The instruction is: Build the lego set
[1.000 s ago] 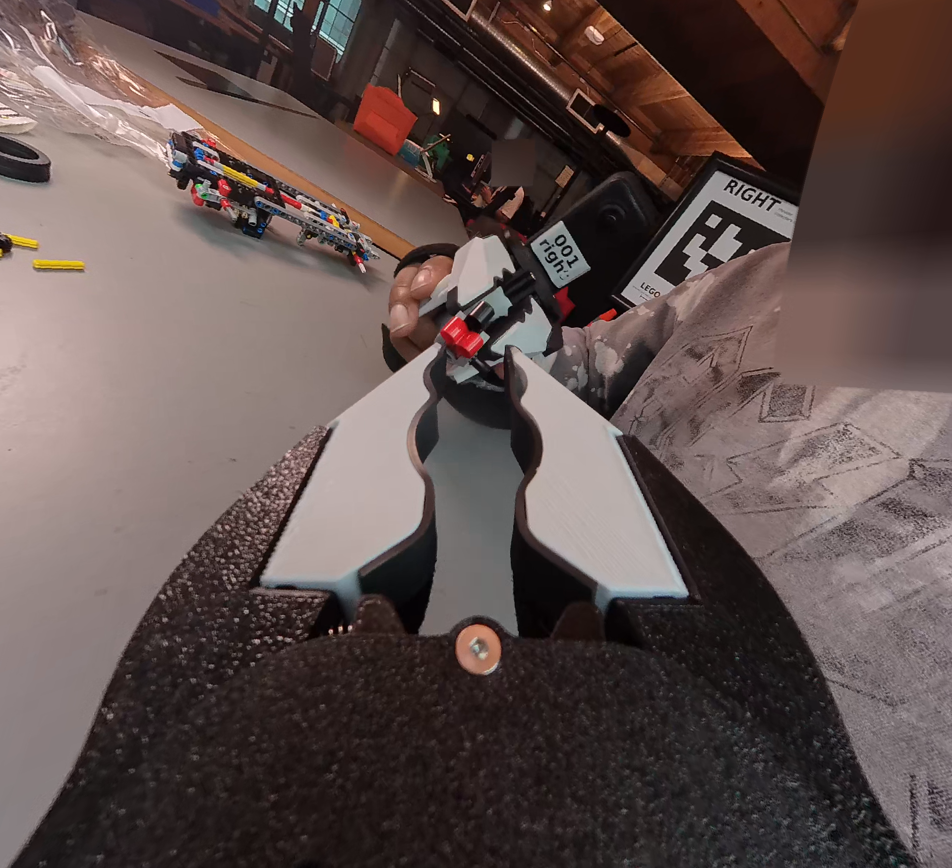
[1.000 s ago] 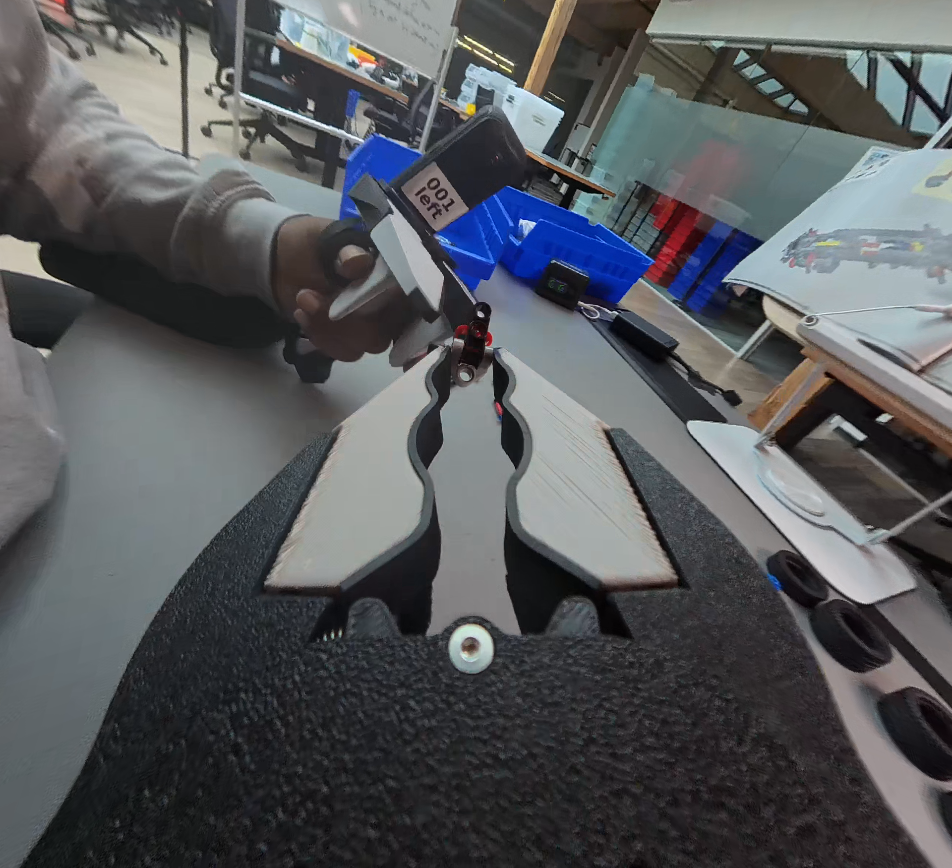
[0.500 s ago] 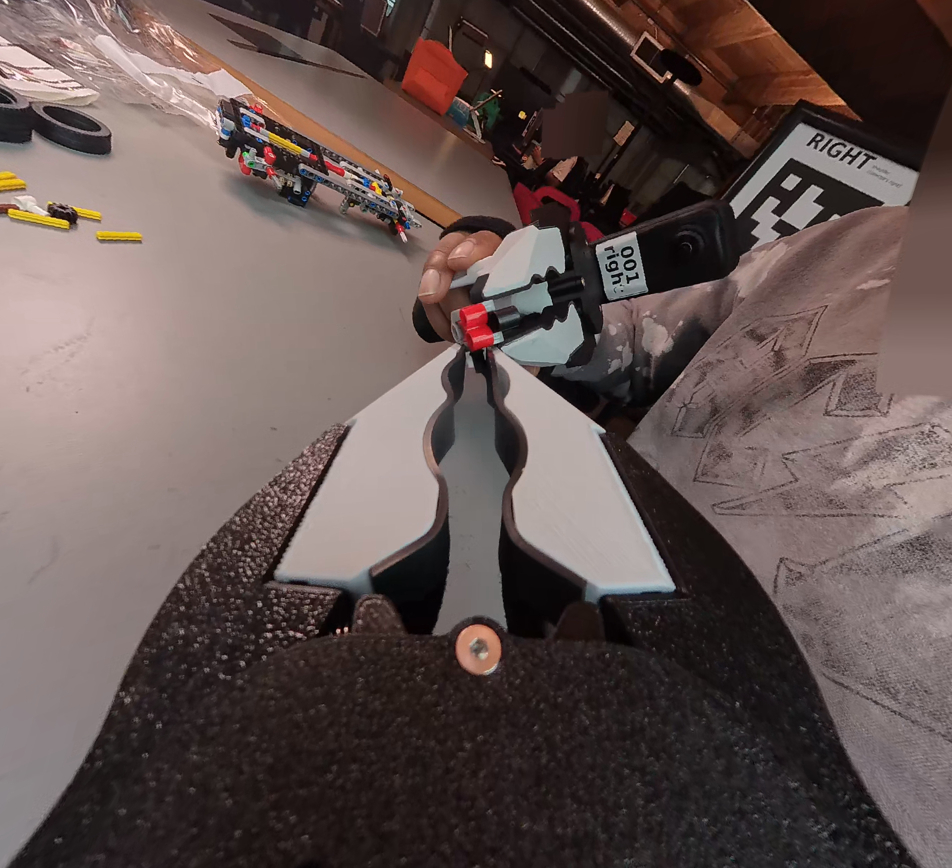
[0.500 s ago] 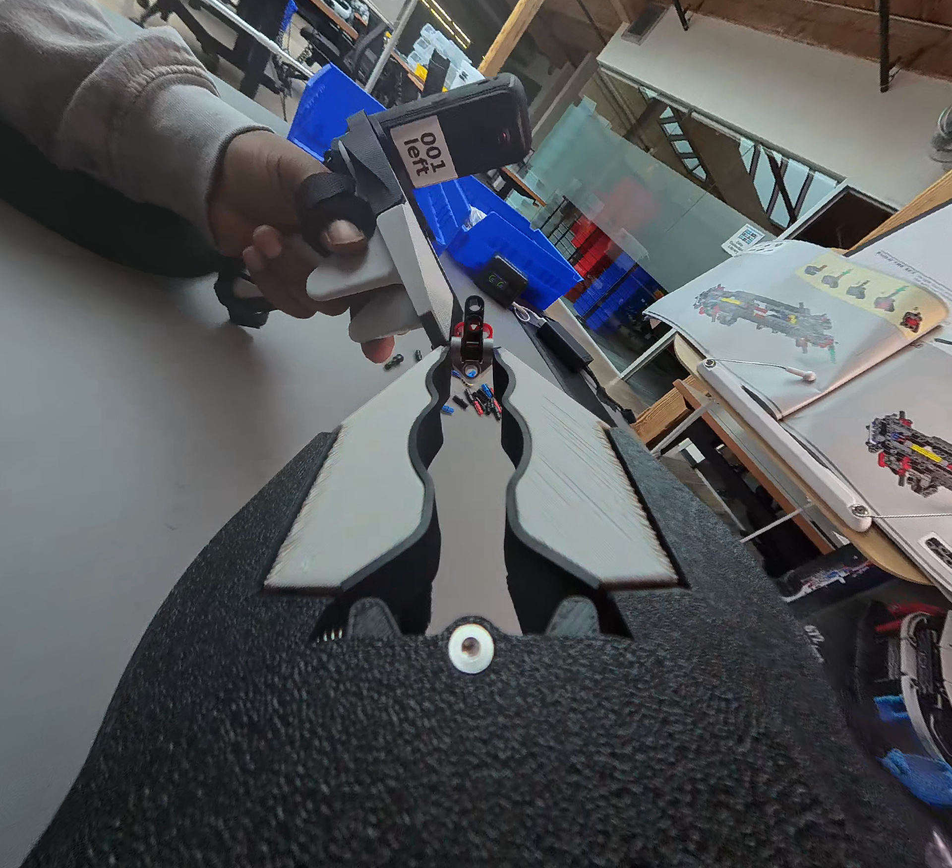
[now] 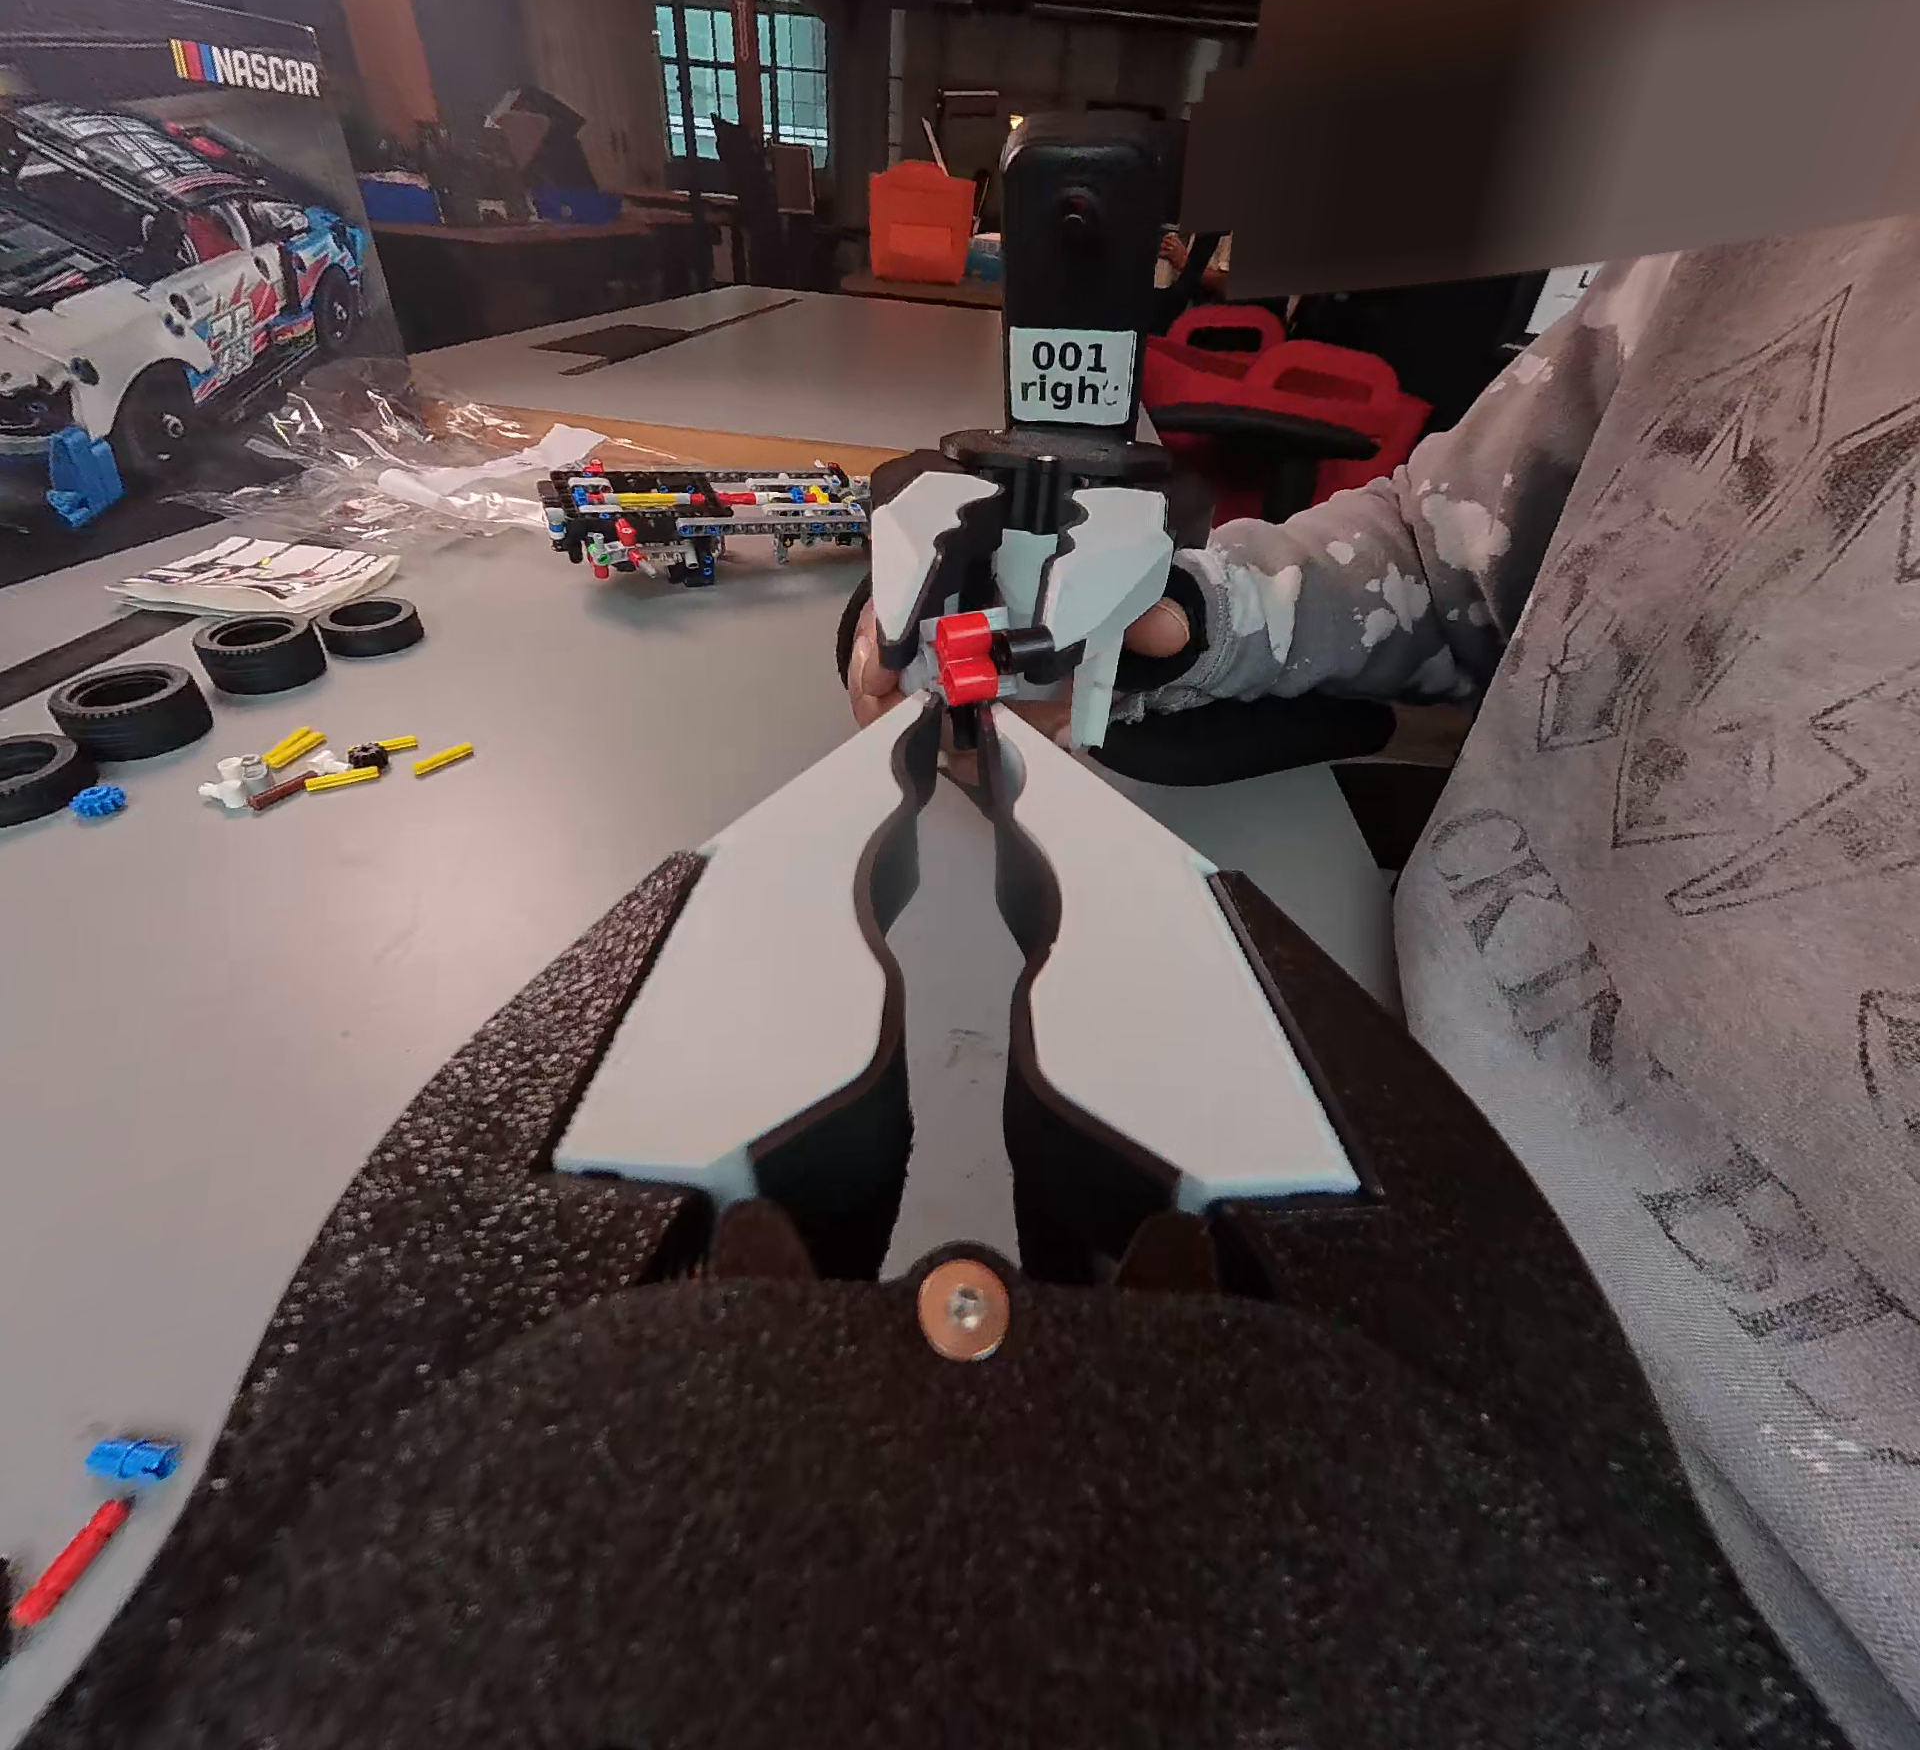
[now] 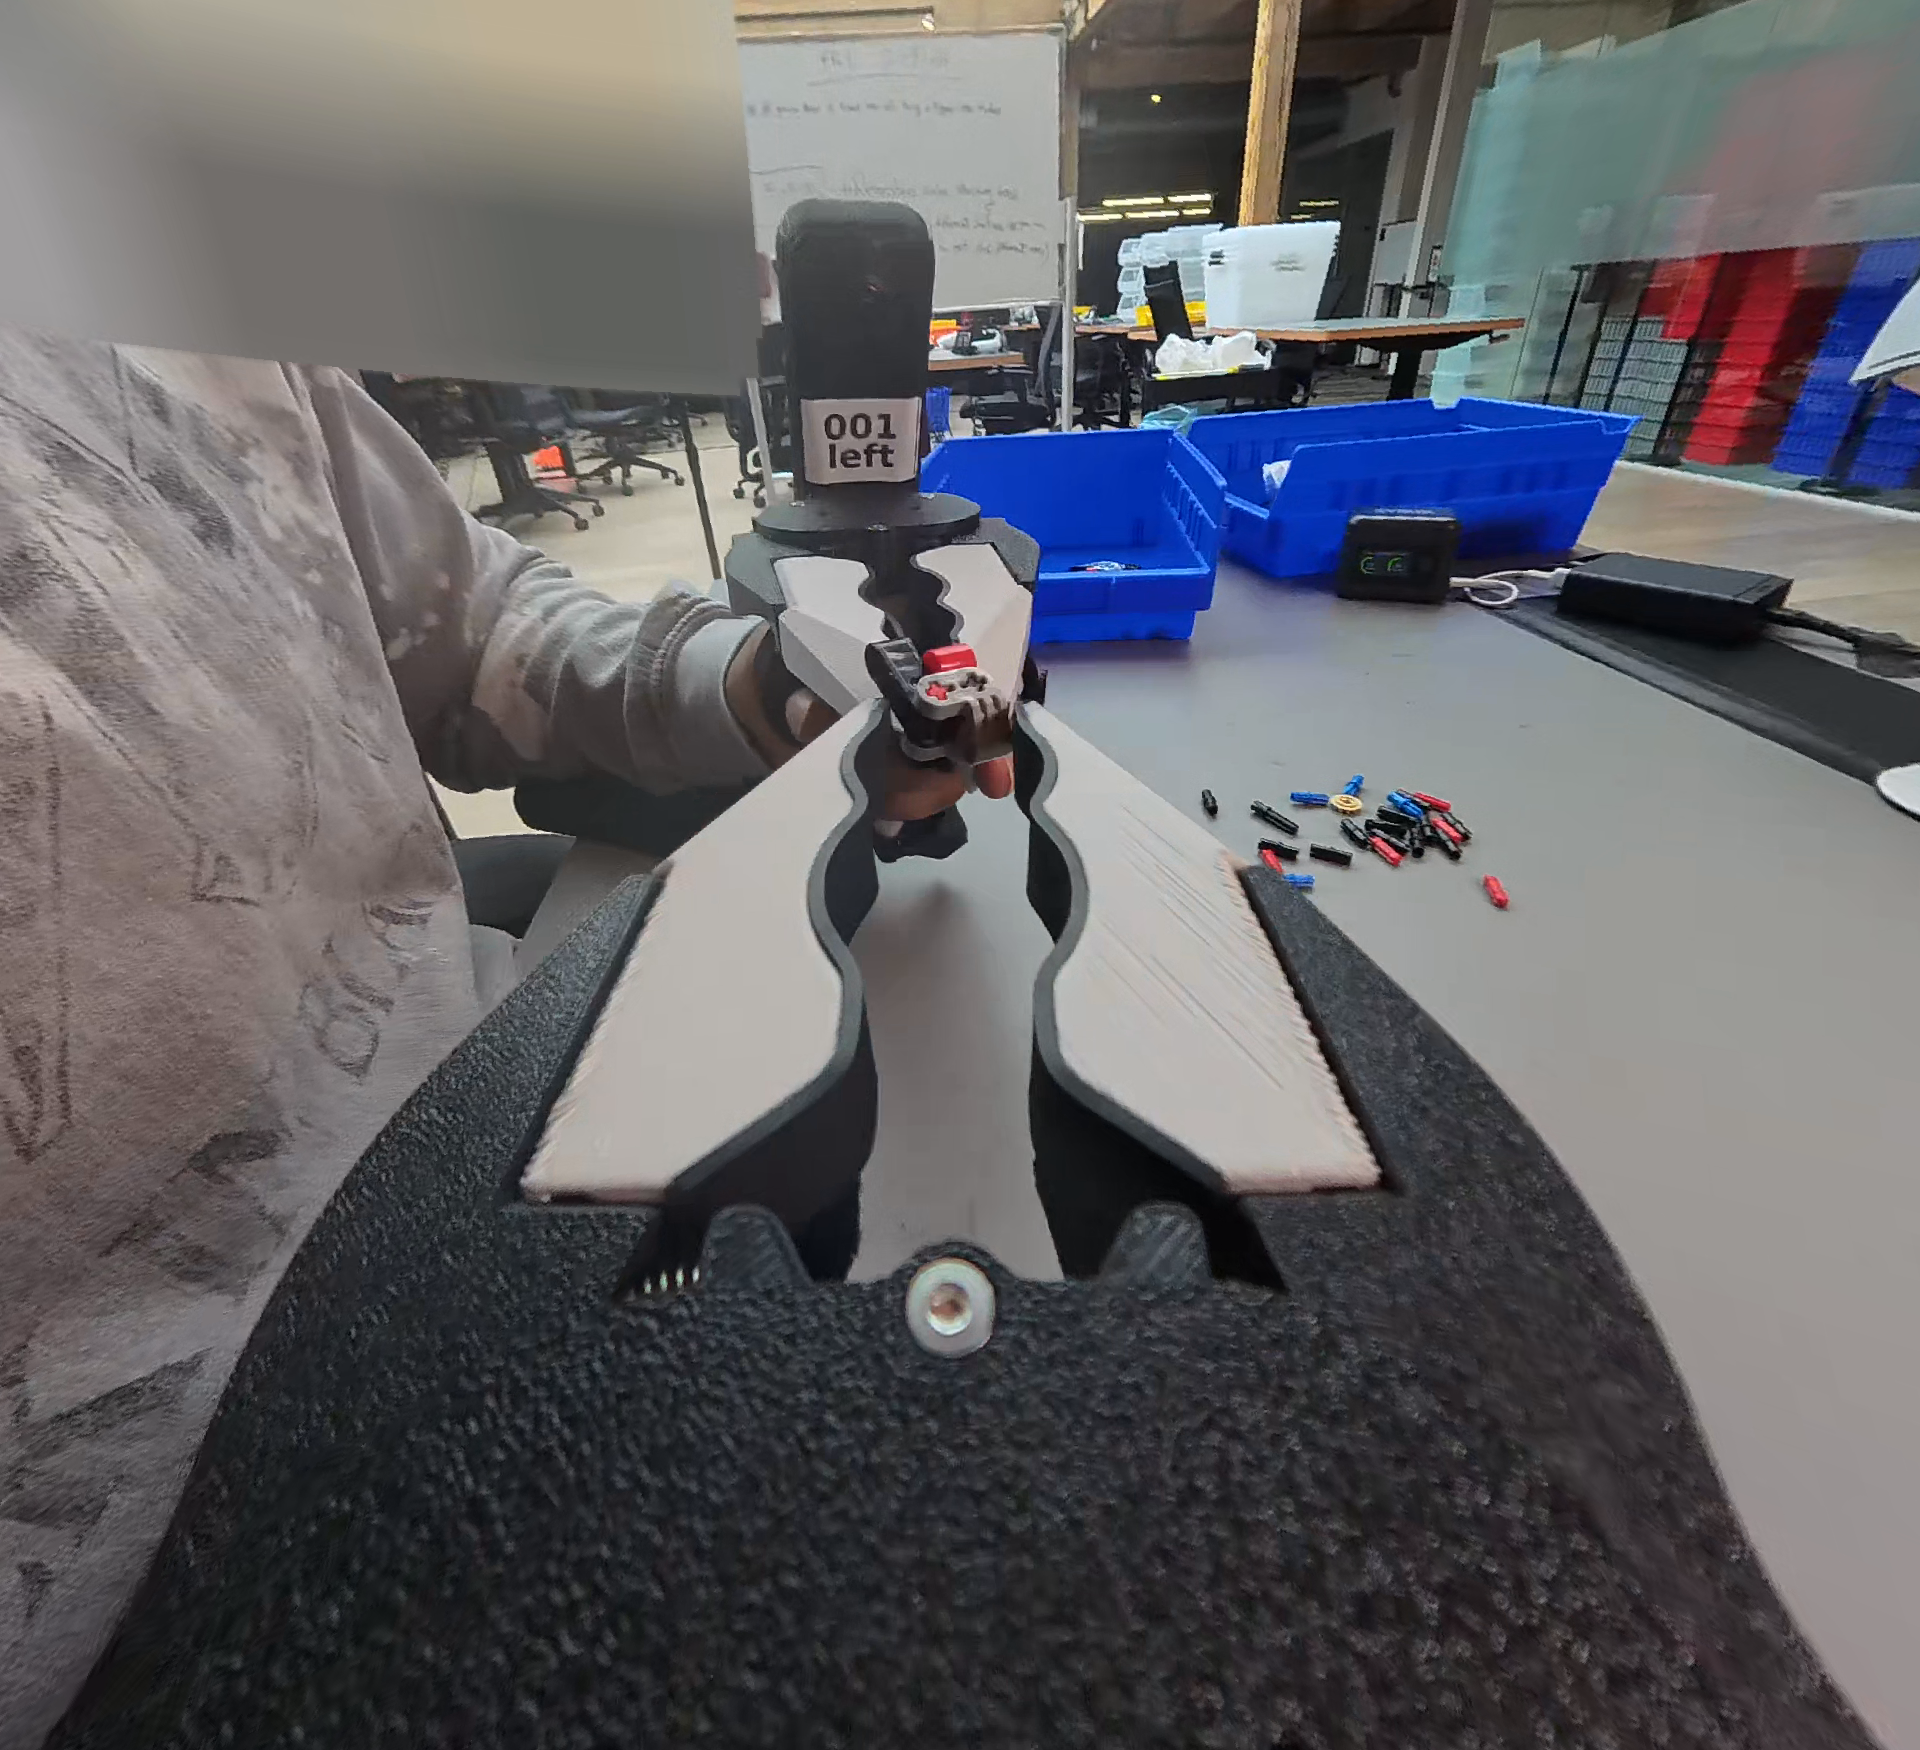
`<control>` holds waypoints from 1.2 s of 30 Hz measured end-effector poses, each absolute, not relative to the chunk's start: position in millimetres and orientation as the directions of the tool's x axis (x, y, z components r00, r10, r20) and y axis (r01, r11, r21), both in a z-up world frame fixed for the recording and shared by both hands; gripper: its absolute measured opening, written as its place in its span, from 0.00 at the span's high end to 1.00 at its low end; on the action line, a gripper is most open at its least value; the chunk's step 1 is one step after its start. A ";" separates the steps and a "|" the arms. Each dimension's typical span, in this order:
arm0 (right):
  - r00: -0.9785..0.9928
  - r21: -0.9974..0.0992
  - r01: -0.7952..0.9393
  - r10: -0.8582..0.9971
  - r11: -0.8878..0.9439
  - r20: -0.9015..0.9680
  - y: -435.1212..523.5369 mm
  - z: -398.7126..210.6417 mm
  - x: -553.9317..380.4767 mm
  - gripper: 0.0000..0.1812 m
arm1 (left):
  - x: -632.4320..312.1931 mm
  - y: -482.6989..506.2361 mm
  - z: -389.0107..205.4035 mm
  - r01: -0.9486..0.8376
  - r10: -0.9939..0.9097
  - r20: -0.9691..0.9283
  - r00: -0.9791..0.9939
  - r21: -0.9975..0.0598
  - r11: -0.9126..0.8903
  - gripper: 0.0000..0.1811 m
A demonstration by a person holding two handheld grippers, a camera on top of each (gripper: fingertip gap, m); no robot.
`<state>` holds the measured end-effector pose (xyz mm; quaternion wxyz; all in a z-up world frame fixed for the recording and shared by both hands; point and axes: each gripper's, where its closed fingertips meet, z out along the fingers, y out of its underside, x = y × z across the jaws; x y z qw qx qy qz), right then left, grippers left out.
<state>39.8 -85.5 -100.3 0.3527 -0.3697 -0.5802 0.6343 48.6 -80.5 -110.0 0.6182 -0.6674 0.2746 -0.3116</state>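
Subassembly (image 5: 971,666), one small grey, red and black cluster, sits right between the two grippers, up off the table (image 5: 520,921). Left gripper (image 5: 961,739) narrows on a black peg at its underside; right gripper (image 6: 940,713) stands a little wider, the piece between its tips, though whether it clamps I cannot tell. Left view alone gives one chassis (image 5: 707,511) at eleven o'clock, four tyres (image 5: 130,708) at nine and the box (image 5: 156,246). Right view alone gives two blue bins (image 6: 1122,505) at one o'clock and scattered pins (image 6: 1371,833) at three.
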 end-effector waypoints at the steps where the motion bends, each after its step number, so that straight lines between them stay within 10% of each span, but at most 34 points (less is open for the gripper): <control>1: -0.463 -0.998 -0.013 0.885 -0.054 -0.042 -84.1 -101.8 38.8 0.89 | 48.4 -79.3 -111.9 0.009 -0.746 0.069 0.663 -0.996 -0.085 0.97; 9: -0.296 -0.930 0.013 0.890 0.368 0.348 -63.8 -116.4 35.5 0.90 | 38.9 -75.0 -116.8 0.092 -0.735 0.228 0.638 -0.971 -0.221 0.83; 15: -0.326 -0.826 0.059 0.793 0.560 0.514 -76.1 -137.4 31.8 0.90 | 45.8 -75.5 -138.2 -0.075 -0.746 0.153 0.648 -0.962 -0.262 0.90; 36: -0.473 -0.997 -0.068 0.881 -0.023 0.012 -87.9 -84.2 40.0 0.92 | 49.9 -91.4 -80.7 0.447 -0.851 0.436 0.293 -0.849 -0.281 0.92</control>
